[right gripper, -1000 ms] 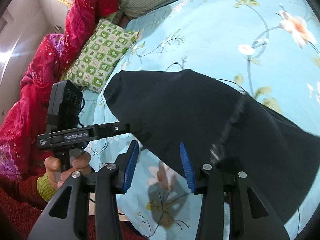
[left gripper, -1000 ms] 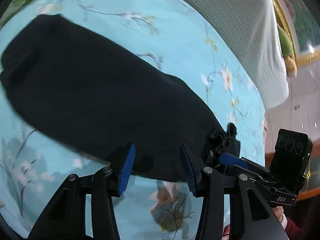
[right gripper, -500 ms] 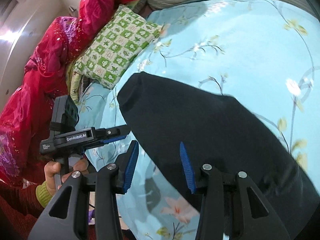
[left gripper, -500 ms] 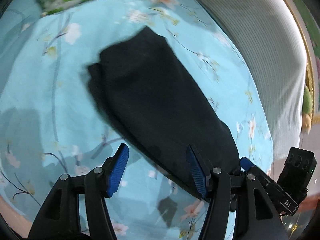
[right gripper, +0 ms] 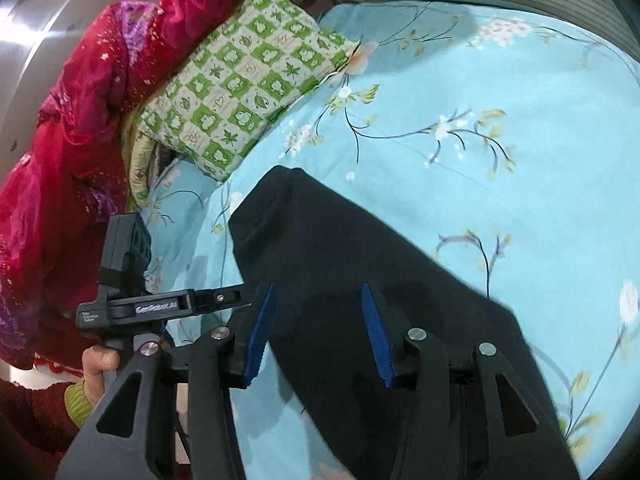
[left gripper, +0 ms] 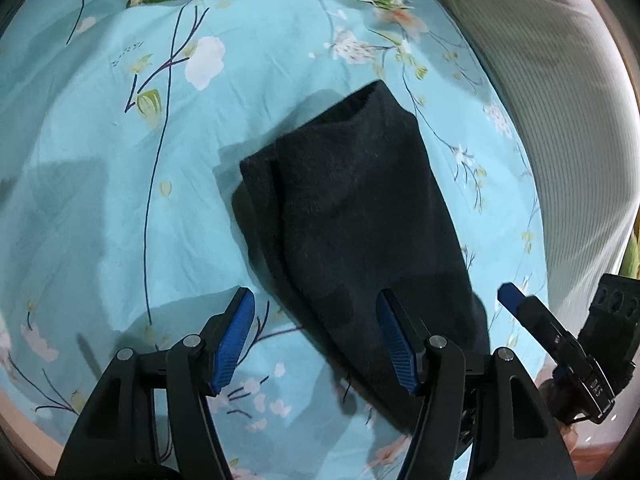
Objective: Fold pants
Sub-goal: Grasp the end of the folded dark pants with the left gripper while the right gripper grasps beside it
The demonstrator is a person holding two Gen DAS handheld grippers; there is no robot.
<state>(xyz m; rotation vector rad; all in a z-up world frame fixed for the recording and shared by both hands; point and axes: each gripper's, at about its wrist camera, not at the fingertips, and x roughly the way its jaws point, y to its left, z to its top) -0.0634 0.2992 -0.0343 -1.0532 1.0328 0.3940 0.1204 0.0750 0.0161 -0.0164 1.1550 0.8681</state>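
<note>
left claw [left gripper: 316,338] wide, empty | right claw [right gripper: 318,334] wide, empty | pants [left gripper: 356,240] folded on bed [left gripper: 100,168], long axis lower right to frame centre | your right claw nearer.

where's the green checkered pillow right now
The green checkered pillow lies at the far end of the blue floral sheet, beyond the black pants, upper left in the right wrist view, against the red quilt.

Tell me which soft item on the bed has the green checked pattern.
The pillow at the head of the floral sheet, beside the red quilt. The black pants are plain dark, lying nearer both open grippers.
</note>
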